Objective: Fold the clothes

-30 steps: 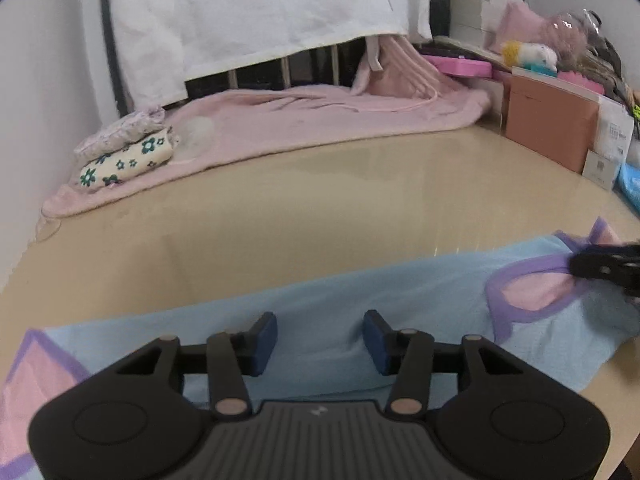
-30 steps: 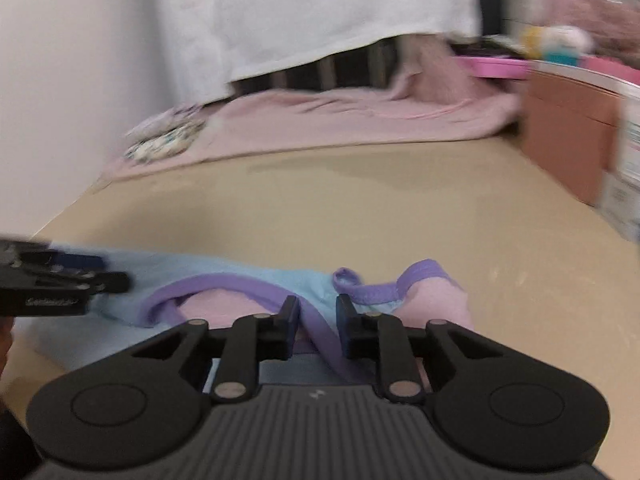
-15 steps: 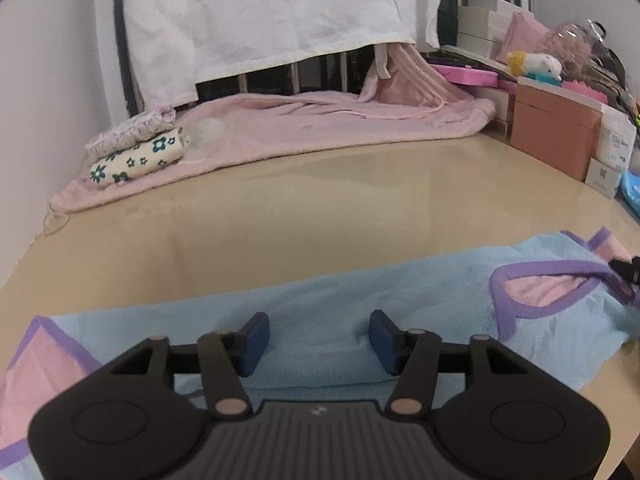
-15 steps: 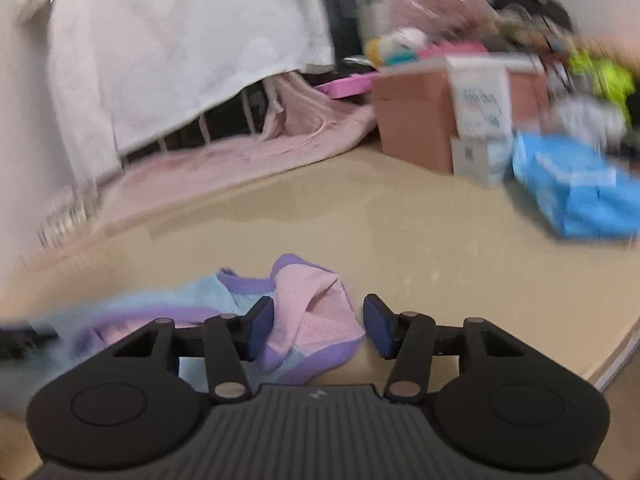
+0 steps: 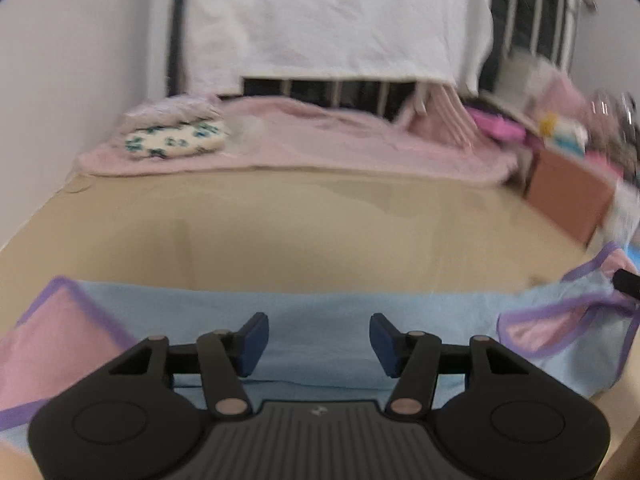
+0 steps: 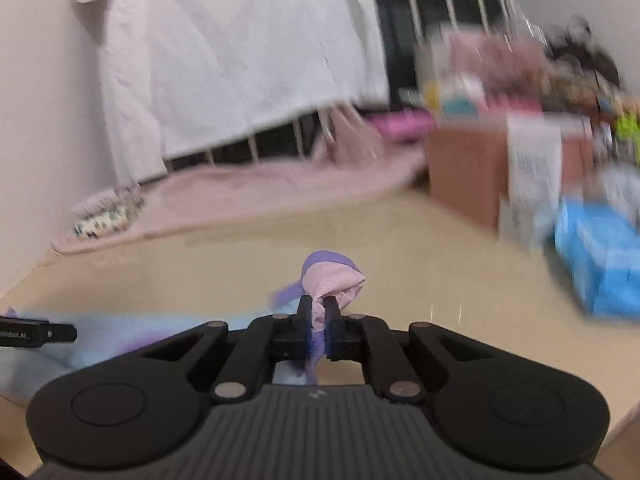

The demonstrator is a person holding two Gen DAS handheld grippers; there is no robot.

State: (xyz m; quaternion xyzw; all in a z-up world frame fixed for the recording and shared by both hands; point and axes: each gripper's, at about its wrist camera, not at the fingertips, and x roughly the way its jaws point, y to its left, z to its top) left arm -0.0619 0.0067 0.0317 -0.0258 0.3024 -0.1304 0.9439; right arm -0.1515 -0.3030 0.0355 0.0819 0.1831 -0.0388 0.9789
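The light-blue garment lies spread lengthwise on the table, not yet folded. My right gripper pinches its pink, purple-trimmed sleeve; my left gripper hovers spread above the midsection, so folding remains.

The left gripper, at the right wrist view's left edge, bears white lettering ending "Robot.AI"; the rest is cut off.
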